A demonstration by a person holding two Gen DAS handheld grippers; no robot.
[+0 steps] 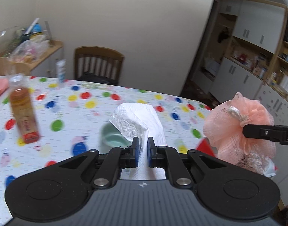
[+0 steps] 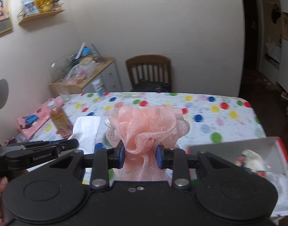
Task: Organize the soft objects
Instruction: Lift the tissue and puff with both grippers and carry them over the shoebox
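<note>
Left claw [image 1: 143, 146] clenched on white paper towel [image 1: 138, 122], held above polka-dot desk [image 1: 87, 109]. Right claw [image 2: 139, 156] grasping peach mesh bath pouf [image 2: 147, 126], also lifted off desk. Mint bowl [image 1: 112, 137] behind towel. Bottle [image 1: 24, 113] upright at left. Open box [image 2: 257, 150] near right claw.

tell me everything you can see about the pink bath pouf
The bath pouf is a ruffled ball of peach-pink mesh netting with a whitish cord loop on one side. The right gripper pinches its lower gathers between blue pads, holding it bunched above the polka-dot tablecloth, beside a red-edged box.
</note>
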